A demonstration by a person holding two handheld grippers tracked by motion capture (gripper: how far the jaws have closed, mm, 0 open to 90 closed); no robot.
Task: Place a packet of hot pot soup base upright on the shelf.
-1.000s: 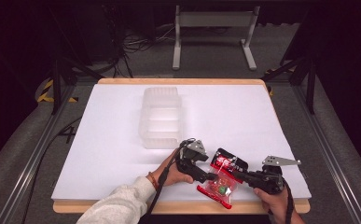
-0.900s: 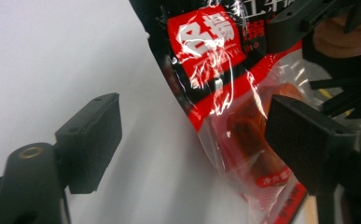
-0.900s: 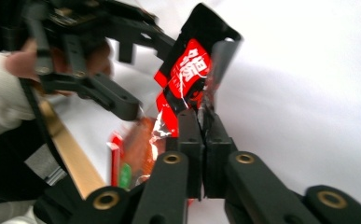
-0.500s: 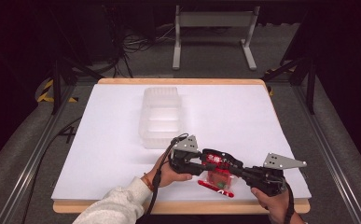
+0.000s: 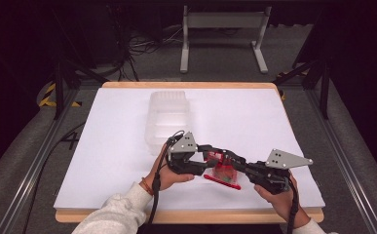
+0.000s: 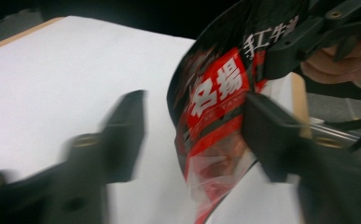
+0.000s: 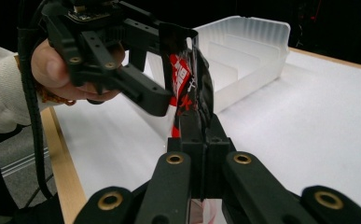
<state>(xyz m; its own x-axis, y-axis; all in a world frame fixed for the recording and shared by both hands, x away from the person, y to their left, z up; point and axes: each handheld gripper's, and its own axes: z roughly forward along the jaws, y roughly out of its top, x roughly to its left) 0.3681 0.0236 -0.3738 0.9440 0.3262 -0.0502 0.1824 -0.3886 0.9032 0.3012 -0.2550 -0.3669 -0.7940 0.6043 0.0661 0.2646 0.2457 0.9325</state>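
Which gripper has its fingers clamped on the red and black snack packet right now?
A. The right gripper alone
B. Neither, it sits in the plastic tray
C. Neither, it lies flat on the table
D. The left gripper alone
A. In the right gripper view the right gripper has its fingers pressed together on the snack packet, while in the left gripper view the left gripper stands with a gap, its fingers not pressing it.
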